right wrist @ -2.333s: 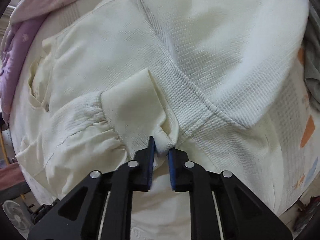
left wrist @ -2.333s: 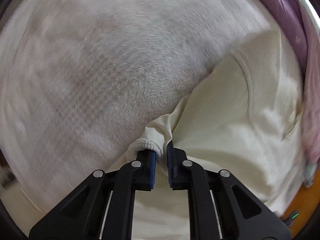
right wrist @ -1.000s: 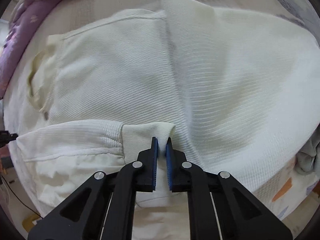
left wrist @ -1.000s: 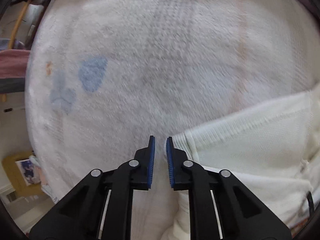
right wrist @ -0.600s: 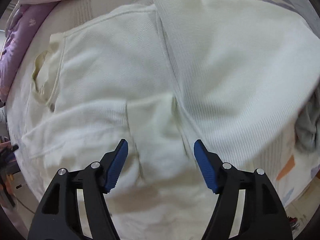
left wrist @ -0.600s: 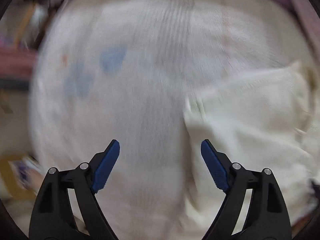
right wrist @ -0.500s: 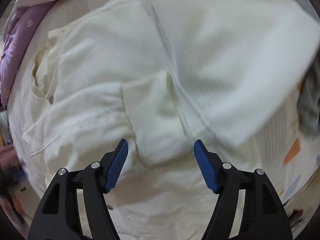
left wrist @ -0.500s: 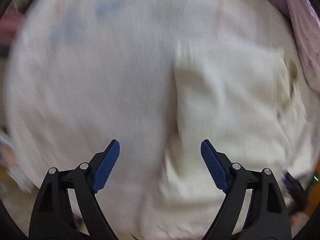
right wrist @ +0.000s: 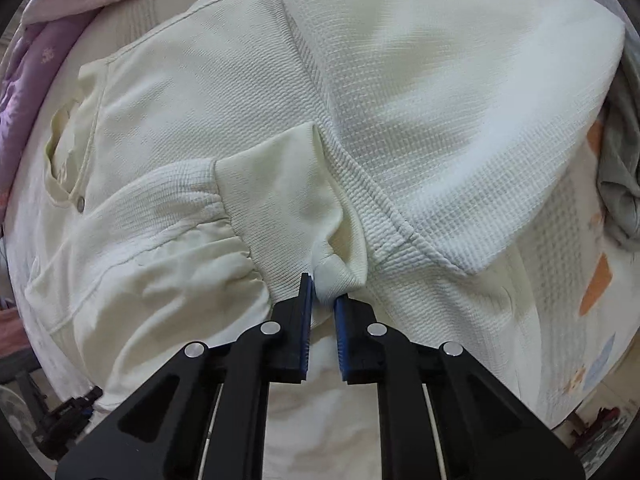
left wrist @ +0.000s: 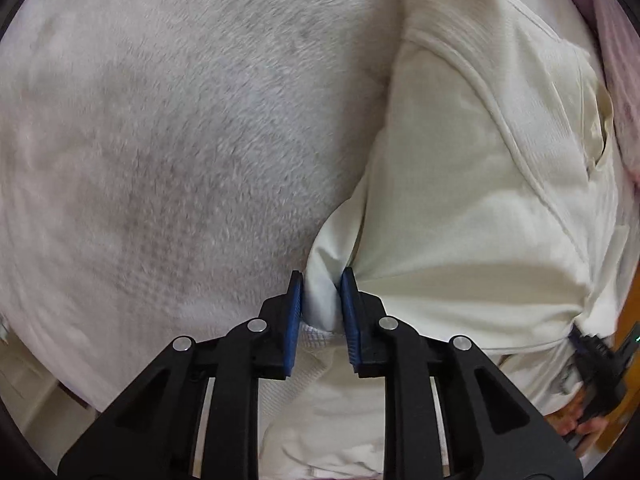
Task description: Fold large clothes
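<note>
A large cream waffle-knit jacket (right wrist: 420,92) lies spread on a bed, its sleeves folded over the body. In the left wrist view the jacket (left wrist: 472,200) fills the right half. My left gripper (left wrist: 322,288) is shut on a bunched edge of the jacket near its hem. My right gripper (right wrist: 322,286) is shut on a pinch of the jacket by the ribbed cuff (right wrist: 280,200) of a folded sleeve. A snap button (right wrist: 81,202) shows at the left.
A white fuzzy bedcover (left wrist: 168,140) lies under the jacket. A purple and pink quilt (right wrist: 36,64) is bunched at the far left. A grey garment (right wrist: 618,184) lies at the right edge. The other hand-held gripper (left wrist: 596,364) shows at the lower right.
Both grippers were open half a second ago. Both have moved down to the jacket and shut on its fabric.
</note>
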Demonstrator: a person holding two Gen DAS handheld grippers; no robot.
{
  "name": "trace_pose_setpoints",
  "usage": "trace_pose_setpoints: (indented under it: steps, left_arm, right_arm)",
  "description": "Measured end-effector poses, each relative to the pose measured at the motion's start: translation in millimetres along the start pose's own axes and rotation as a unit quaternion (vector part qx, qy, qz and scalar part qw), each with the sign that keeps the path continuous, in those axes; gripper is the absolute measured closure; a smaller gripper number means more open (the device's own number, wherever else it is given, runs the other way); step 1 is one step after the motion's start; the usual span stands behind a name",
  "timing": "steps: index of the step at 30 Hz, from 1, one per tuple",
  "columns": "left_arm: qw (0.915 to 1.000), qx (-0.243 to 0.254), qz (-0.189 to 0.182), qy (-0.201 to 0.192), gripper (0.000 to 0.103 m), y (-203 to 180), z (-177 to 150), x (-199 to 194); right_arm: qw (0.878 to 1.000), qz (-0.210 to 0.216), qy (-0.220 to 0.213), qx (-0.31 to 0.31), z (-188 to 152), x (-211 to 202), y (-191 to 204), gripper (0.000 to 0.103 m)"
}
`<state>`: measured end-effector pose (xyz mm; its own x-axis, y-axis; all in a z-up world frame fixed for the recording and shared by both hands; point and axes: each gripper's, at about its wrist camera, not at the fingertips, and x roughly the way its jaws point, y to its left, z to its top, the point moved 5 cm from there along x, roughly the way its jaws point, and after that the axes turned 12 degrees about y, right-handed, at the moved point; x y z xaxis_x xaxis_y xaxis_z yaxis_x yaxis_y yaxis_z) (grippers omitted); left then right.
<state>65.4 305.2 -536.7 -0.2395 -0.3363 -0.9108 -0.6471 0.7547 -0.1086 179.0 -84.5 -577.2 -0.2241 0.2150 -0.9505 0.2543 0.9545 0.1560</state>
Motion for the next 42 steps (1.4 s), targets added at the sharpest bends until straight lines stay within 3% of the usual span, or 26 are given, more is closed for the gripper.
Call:
trace_pose_setpoints:
  steps: [1, 4, 7, 10, 12, 15, 16, 18, 20, 22, 23, 25, 29, 31, 32, 34, 35, 36, 37, 38, 39, 41, 42]
  left_arm:
    - [0.9999, 0.004, 0.010, -0.006, 0.071, -1, -5, -7]
    - [0.9996, 0.018, 0.016, -0.017, 0.068, 6, -20, -15]
    - [0.9998, 0.000, -0.019, 0.007, 0.068, 17, -30, -3]
    - [0.9989, -0.011, -0.045, 0.002, 0.063, 30, -42, 3]
    - [0.9981, -0.014, -0.058, -0.009, 0.063, 32, -46, -5]
    - [0.9982, 0.002, -0.056, -0.023, 0.062, 38, -52, -28]
    - [0.9976, 0.006, -0.064, -0.026, 0.052, 36, -52, -32]
    - [0.9960, 0.002, -0.087, -0.020, 0.028, 35, -45, -29]
    - [0.9927, -0.022, -0.119, 0.000, 0.028, 43, -32, -28]
    - [0.9782, -0.068, -0.196, 0.012, 0.029, 50, -32, -20]
    - [0.9657, -0.109, -0.234, 0.026, 0.030, 58, -38, -12]
    - [0.9428, -0.177, -0.280, 0.040, 0.054, 70, -42, 0]
    - [0.8675, -0.289, -0.404, 0.027, 0.055, 84, -62, 15]
    - [0.8448, -0.307, -0.438, 0.012, 0.056, 88, -61, 14]
    - [0.8421, -0.317, -0.436, 0.009, 0.056, 88, -57, 18]
    - [0.8425, -0.328, -0.427, 0.015, 0.055, 84, -50, 30]
    - [0.8349, -0.339, -0.434, 0.017, 0.055, 82, -47, 36]
    - [0.8214, -0.360, -0.442, 0.015, 0.057, 86, -46, 41]
    - [0.8128, -0.377, -0.444, 0.005, 0.073, 91, -45, 43]
    - [0.8092, -0.382, -0.446, -0.016, 0.082, 98, -46, 40]
    - [0.8140, -0.374, -0.443, -0.029, 0.085, 106, -49, 35]
    - [0.8339, -0.348, -0.424, -0.059, 0.086, 102, -59, 19]
    - [0.8388, -0.342, -0.418, -0.069, 0.086, 99, -62, 12]
  right_arm:
    - [1.000, 0.006, 0.000, 0.013, -3, -3, -2, 0.093]
    - [1.000, -0.008, -0.004, 0.005, -21, 2, 3, 0.093]
    - [1.000, 0.001, 0.001, 0.019, -7, 1, 3, 0.092]
    - [1.000, -0.011, 0.003, 0.009, -5, 1, 8, 0.090]
    - [1.000, -0.016, 0.006, 0.009, 4, -5, 7, 0.078]
    - [1.000, -0.001, -0.013, -0.003, 9, -48, 14, 0.077]
    - [0.999, 0.018, -0.024, -0.041, 8, -62, 36, 0.072]
    - [0.986, 0.067, -0.038, -0.149, 5, -86, 103, 0.043]
    - [0.959, 0.120, -0.019, -0.257, 0, -93, 176, 0.036]
    - [0.930, 0.134, 0.000, -0.341, -7, -80, 262, 0.036]
    - [0.918, 0.133, 0.013, -0.374, -9, -71, 292, 0.036]
    - [0.891, 0.134, 0.054, -0.431, -16, -47, 356, 0.036]
    - [0.856, 0.104, 0.100, -0.497, -25, -10, 441, 0.036]
    - [0.842, 0.079, 0.129, -0.518, -27, 11, 468, 0.036]
    - [0.838, 0.064, 0.143, -0.522, -28, 24, 476, 0.036]
    - [0.827, 0.027, 0.166, -0.537, -31, 47, 477, 0.055]
    - [0.824, -0.002, 0.180, -0.537, -36, 58, 475, 0.080]
    - [0.823, -0.017, 0.188, -0.536, -41, 68, 467, 0.089]
    - [0.825, -0.030, 0.173, -0.537, -41, 68, 461, 0.093]
    - [0.830, -0.047, 0.152, -0.535, -39, 70, 461, 0.095]
    - [0.836, -0.044, 0.146, -0.527, -36, 68, 460, 0.096]
    - [0.859, -0.021, 0.139, -0.493, -26, 59, 457, 0.096]
    - [0.862, -0.017, 0.138, -0.487, -23, 57, 456, 0.096]
